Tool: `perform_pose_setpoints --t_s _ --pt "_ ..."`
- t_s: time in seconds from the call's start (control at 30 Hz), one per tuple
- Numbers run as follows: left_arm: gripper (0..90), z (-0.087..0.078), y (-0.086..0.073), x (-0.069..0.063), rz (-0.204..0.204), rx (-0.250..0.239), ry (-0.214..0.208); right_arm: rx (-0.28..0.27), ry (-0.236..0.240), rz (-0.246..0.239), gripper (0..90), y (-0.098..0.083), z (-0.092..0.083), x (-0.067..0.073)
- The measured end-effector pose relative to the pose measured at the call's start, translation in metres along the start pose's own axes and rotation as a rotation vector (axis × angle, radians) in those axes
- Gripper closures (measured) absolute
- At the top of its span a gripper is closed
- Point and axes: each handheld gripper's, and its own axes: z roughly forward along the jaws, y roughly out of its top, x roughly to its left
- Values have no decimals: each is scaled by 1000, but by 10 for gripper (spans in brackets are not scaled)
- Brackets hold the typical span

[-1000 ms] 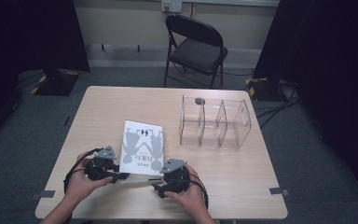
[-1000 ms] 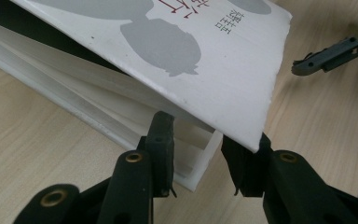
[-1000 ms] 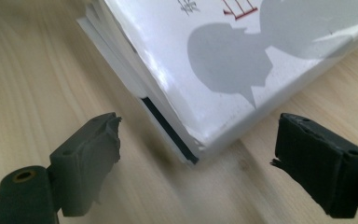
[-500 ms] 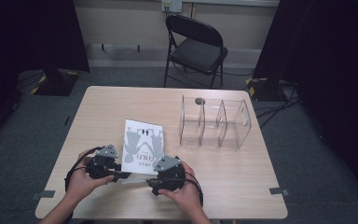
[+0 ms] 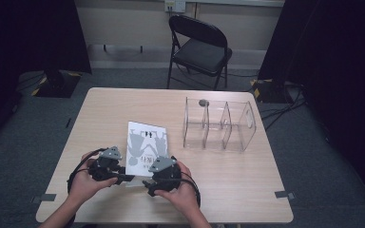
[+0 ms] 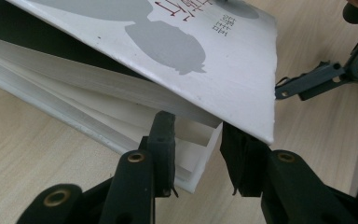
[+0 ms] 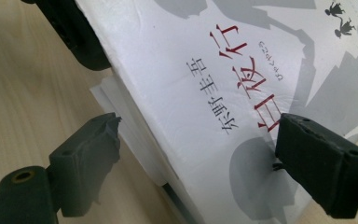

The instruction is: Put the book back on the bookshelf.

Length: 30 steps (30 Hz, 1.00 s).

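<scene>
A thick book (image 5: 145, 145) with a white cover, grey silhouettes and red characters lies on the table (image 5: 100, 109) near its front edge. My left gripper (image 5: 126, 179) holds its near left corner. In the left gripper view the jaws (image 6: 198, 126) pinch the corner of the page block, and the book's cover (image 6: 191, 46) stands lifted above them. My right gripper (image 5: 146, 184) is open at the book's near edge. In the right gripper view it (image 7: 198, 126) straddles the cover (image 7: 214, 70), one jaw over the table and one above the cover. A left gripper finger (image 7: 74, 32) shows at the cover's edge.
A clear plastic organiser (image 5: 218, 124) with several compartments stands on the table's right half, a small dark thing (image 5: 203, 101) at its back rim. A black folding chair (image 5: 199, 47) stands beyond the table. Bare wood stretches to the left and back.
My right gripper has slid left, closer to the book's near edge and to the left gripper. The left gripper and the book have stayed put.
</scene>
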Motion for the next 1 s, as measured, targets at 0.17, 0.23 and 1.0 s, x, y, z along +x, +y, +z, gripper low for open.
perform_pose_setpoints --t_s 0.17,0.23,1.0 --pt "655 0 1 0 0 4 2 1 -15 -17 129 2 4 1" --pt "656 0 1 -1 -1 1 3 4 -18 -26 129 3 4 1" --pt "657 -2 4 -2 0 11 6 10 -64 -32 101 6 11 3"
